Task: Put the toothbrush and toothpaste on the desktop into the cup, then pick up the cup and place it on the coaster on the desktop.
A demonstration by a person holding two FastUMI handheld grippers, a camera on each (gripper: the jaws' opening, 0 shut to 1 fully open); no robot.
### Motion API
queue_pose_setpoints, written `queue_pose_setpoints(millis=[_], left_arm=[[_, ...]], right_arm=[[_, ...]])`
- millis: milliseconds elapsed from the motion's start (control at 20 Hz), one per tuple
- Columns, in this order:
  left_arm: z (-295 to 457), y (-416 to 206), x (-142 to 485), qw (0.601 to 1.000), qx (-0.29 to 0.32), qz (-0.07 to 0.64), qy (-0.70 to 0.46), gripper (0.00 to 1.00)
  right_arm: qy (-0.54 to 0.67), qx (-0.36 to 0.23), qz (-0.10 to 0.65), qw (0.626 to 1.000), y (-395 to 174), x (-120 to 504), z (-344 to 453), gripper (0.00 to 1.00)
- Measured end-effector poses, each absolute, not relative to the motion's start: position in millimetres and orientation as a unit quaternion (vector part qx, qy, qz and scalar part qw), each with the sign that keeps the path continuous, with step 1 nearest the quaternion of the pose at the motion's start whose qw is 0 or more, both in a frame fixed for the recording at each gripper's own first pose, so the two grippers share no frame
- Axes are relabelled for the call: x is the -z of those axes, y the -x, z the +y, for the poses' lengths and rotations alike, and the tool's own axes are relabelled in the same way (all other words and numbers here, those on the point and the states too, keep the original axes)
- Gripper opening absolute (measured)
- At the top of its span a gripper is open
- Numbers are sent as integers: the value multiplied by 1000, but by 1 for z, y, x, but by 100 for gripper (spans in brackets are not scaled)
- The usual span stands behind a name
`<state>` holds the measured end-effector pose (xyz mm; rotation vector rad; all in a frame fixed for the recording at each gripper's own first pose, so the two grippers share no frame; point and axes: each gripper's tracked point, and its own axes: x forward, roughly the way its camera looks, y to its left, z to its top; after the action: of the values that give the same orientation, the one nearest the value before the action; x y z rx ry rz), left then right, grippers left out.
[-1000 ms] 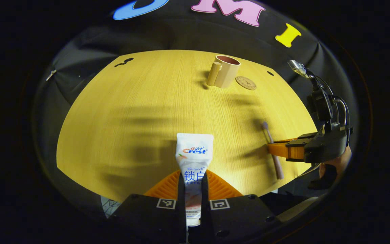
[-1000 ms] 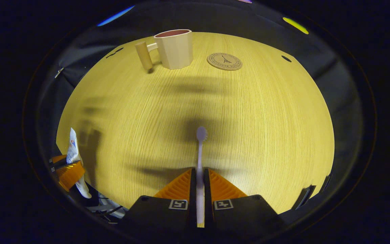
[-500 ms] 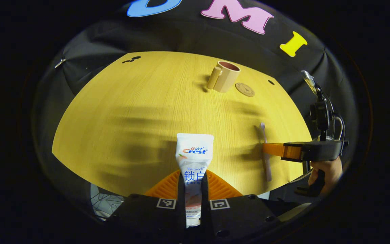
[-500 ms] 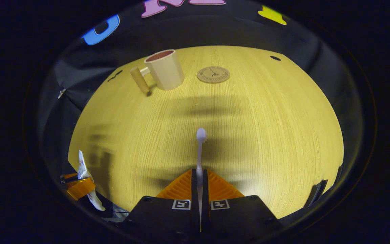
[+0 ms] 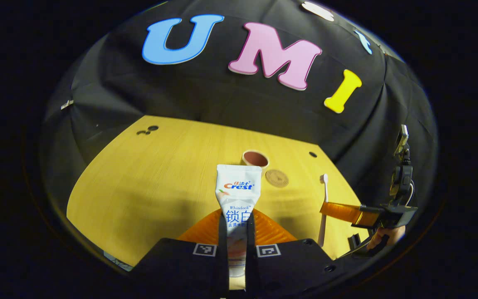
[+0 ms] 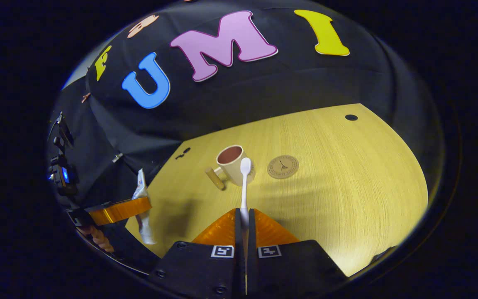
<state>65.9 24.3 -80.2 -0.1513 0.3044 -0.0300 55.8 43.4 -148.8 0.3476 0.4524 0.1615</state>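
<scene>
both tools (image 5: 236, 232) hang above yellow wood desktop (image 5: 147, 182), black-draped booth.

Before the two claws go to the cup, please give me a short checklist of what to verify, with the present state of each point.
1. Left claw shut on the toothpaste: ok, the tube sits between both fingers.
2. Right claw shut on the toothbrush: ok, the handle is pinched and the head points away from the claw.
3. Cup upright, mouth open: ok, the inside looks empty.
4. Coaster bare and beside the cup, not under it: ok.
5. The two claws apart from each other: ok, the left claw view shows the right one off to the side.
6. How firm each grip is: cannot tell.
</scene>
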Motion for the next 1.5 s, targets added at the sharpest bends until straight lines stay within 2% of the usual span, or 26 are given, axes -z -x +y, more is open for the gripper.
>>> queue_pose_setpoints(millis=[250,550,1000,1200,1500], left_arm=[[-4,-136,16,993,40,84,75,20],[-26,-211,-17,997,54,32,54,20],[-15,-295,17,996,21,42,80,20],[0,-315,33,996,1,50,79,20],[4,-331,61,994,3,70,78,20]], right_arm=[[-196,-110,190,956,-64,110,34,6],[-190,-118,200,954,-65,112,5,6],[-191,-120,227,947,-66,133,-27,6],[-194,-114,232,946,-69,140,-42,6],[-192,-94,235,948,-67,144,-54,6]])
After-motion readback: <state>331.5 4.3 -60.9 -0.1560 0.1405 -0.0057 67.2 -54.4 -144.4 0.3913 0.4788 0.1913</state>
